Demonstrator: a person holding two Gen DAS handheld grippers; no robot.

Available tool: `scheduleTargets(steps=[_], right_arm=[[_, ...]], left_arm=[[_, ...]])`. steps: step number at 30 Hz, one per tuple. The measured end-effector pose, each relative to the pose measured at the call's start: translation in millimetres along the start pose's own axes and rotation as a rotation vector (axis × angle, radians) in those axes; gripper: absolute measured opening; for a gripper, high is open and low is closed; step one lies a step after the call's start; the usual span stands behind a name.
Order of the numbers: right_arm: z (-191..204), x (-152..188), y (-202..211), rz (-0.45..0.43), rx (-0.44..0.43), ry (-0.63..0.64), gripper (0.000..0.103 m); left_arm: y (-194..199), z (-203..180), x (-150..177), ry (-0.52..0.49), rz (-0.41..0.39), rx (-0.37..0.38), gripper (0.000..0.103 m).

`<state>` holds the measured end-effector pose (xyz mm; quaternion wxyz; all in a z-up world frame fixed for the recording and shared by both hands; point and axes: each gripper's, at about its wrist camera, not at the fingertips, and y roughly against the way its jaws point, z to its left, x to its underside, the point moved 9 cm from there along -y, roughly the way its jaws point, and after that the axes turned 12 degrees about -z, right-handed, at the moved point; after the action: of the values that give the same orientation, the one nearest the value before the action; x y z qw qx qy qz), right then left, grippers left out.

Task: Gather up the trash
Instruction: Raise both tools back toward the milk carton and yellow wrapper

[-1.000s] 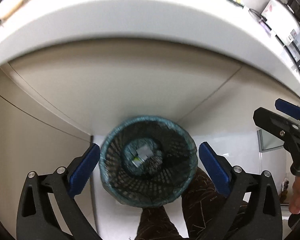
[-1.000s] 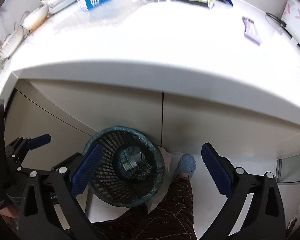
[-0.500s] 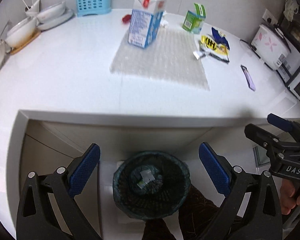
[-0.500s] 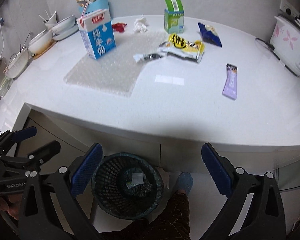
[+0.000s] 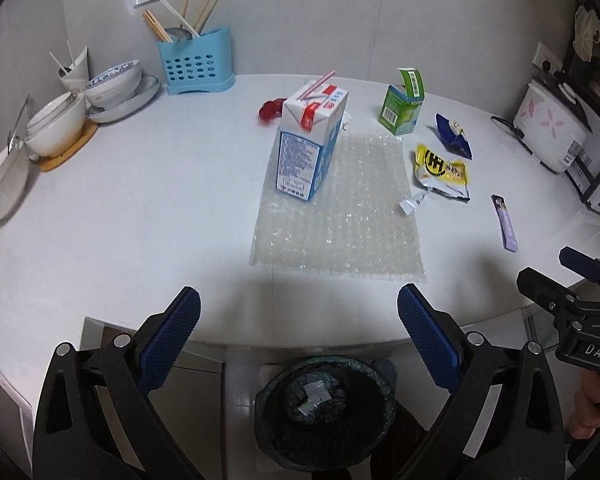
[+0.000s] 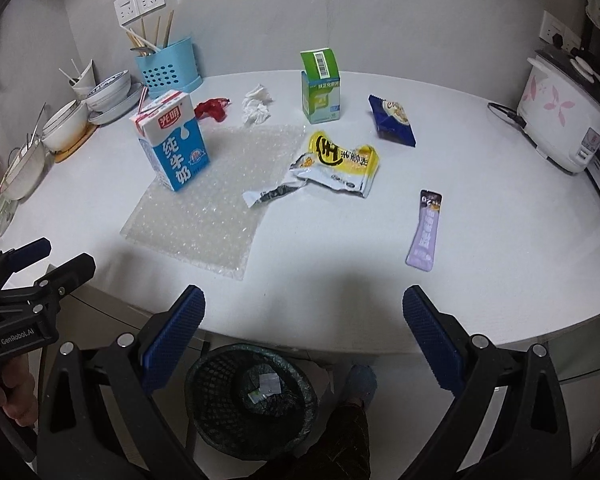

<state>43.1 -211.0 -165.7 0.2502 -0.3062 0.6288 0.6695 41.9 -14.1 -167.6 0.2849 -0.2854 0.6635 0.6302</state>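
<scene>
Trash lies on the white counter [image 6: 480, 208]: a blue milk carton [image 6: 172, 142] on a bubble-wrap sheet [image 6: 216, 200], a yellow snack bag [image 6: 340, 164], a green box [image 6: 321, 88], a dark blue wrapper [image 6: 392, 120], a purple sachet [image 6: 426, 230], a crumpled tissue [image 6: 256, 105] and a red scrap [image 6: 212, 109]. A dark mesh bin [image 6: 252, 400] stands on the floor below the counter edge with scraps inside. My left gripper [image 5: 298, 342] and right gripper [image 6: 304, 338] are both open and empty, held above the bin at the counter's front edge.
A blue utensil holder [image 5: 196, 66], stacked bowls [image 5: 116, 84] and a strainer [image 5: 0, 184] sit at the back left. A rice cooker [image 6: 564, 116] stands at the right. My shoe [image 6: 360, 384] is beside the bin.
Both grippers have risen from low over the bin to counter height, so the counter top and its trash have come into view. Both stay open.
</scene>
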Motion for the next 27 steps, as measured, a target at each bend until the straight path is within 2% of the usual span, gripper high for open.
scheduleTargets(steps=[10,17,20,27], right_arm=[[-16,-41,-24,0.02,0.021,-0.016,0.095],[-26,-51,-60,0.101,0.012,-0.054,0.095],[-30,-57,-74,0.129,-0.003,-0.106,0.095],[-35,-71,-115,0.201,0.0,-0.142,0.095]], left_arm=[[-20,-7,-46,-0.001,-0.002,-0.007,0.097],[-47,-4,-66,0.012,0.004,-0.03,0.097],[-61,1,-71,0.026,0.015,-0.04,0.097],[-92,5,-77,0.036,0.044,-0.058,0.097]])
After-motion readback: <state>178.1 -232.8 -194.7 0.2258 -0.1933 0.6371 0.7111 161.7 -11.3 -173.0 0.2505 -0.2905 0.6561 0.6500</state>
